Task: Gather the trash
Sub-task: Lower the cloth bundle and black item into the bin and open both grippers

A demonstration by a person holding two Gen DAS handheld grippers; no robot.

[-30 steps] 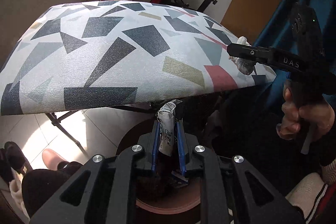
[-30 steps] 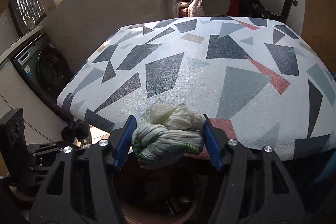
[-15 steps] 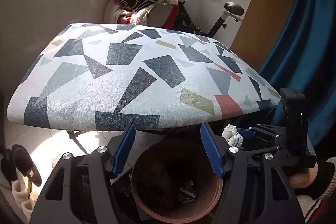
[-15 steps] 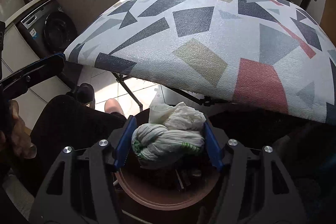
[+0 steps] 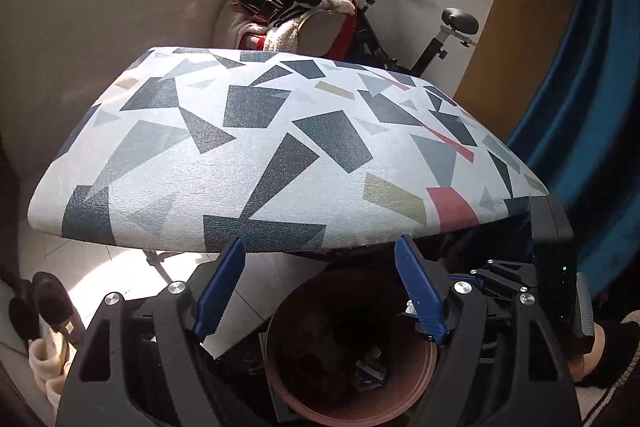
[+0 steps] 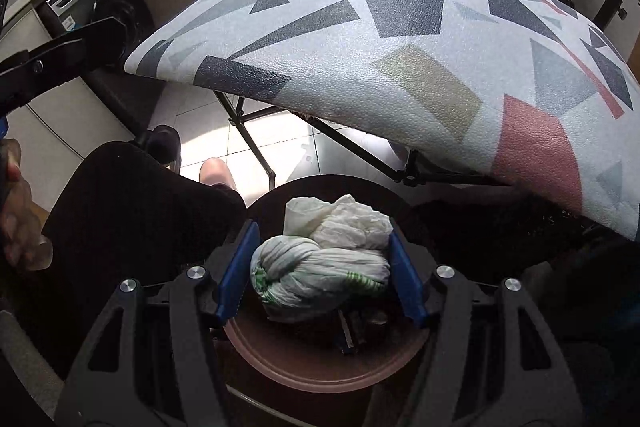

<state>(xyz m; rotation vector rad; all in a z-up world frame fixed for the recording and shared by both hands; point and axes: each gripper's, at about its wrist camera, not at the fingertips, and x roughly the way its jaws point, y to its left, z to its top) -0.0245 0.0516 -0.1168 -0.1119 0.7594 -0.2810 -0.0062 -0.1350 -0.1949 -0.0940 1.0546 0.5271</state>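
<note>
A round brown trash bin (image 5: 352,407) stands on the floor below the table's near edge, with bits of rubbish (image 5: 370,375) inside. My left gripper (image 5: 320,287) is open and empty above the bin's left side. My right gripper (image 6: 320,269) is shut on a knotted white plastic bag with green stripes (image 6: 320,269) and holds it over the bin (image 6: 320,367). The right gripper's body (image 5: 520,283) shows at the right in the left wrist view, its fingertips hidden behind my left finger.
A table with a geometric-patterned cloth (image 5: 280,155) overhangs the bin on folding legs (image 6: 256,147). The person's dark-clothed leg (image 6: 120,211) is left of the bin. Shoes (image 5: 52,307) lie on the tiled floor. A washing machine (image 6: 108,15), exercise bike (image 5: 400,27) and blue curtain (image 5: 592,107) surround.
My left gripper opened and let the small wrapper fall into the bin, then rose. My right gripper moved off the table edge with the bag and came over the bin.
</note>
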